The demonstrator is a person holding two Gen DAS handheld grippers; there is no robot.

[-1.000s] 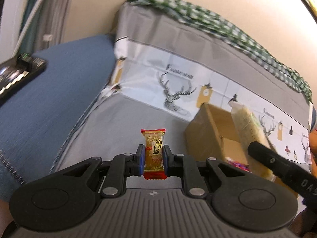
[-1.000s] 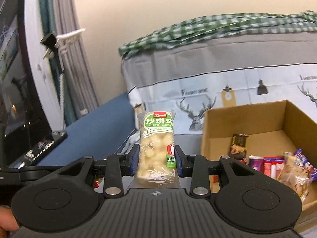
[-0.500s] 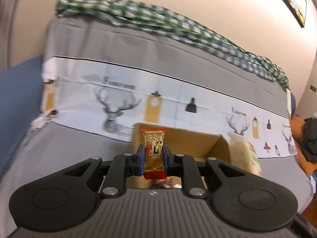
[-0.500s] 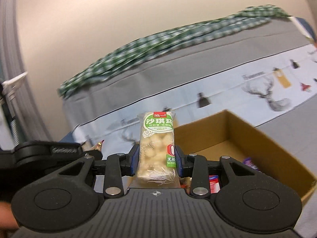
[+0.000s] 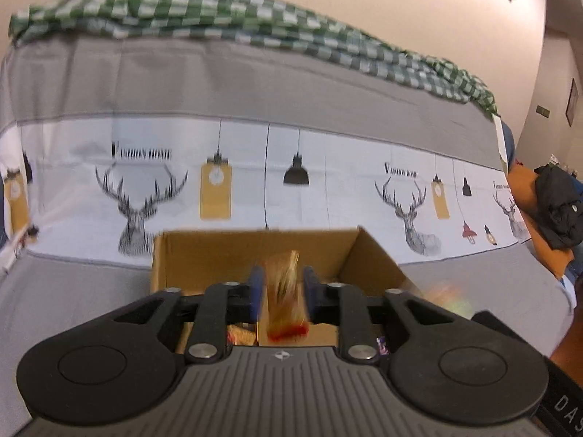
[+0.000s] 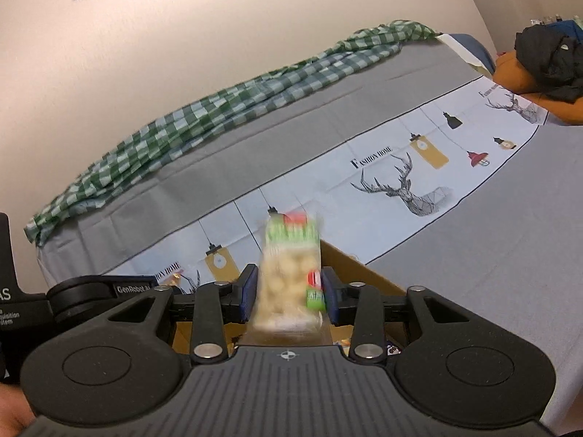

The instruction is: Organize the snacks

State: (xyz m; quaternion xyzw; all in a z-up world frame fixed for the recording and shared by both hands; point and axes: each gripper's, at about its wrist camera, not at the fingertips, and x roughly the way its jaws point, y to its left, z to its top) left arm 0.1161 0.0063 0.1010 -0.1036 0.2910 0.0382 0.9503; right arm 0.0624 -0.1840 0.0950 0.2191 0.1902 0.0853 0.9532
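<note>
My left gripper point(image 5: 281, 291) hangs over the open cardboard box point(image 5: 204, 251). Its jaws stand a little apart and the small gold snack with a red end point(image 5: 284, 291) is blurred between them, seemingly slipping down. My right gripper point(image 6: 289, 291) is over the same box point(image 6: 349, 262). Its jaws are also spread and the green-labelled pale snack pack point(image 6: 289, 276) is blurred and tilted between them. Several wrapped snacks lie in the box point(image 5: 238, 335).
The box stands on a grey sofa seat point(image 5: 73, 291) against a backrest cover printed with deer and lamps point(image 5: 291, 174). A green checked cloth point(image 5: 255, 29) lies along the backrest top. A black garment point(image 6: 546, 54) lies on an orange cushion at the right.
Both grippers have swung over the box. Both pairs of jaws have opened slightly and both snacks have gone blurred, loosening from the grip.
</note>
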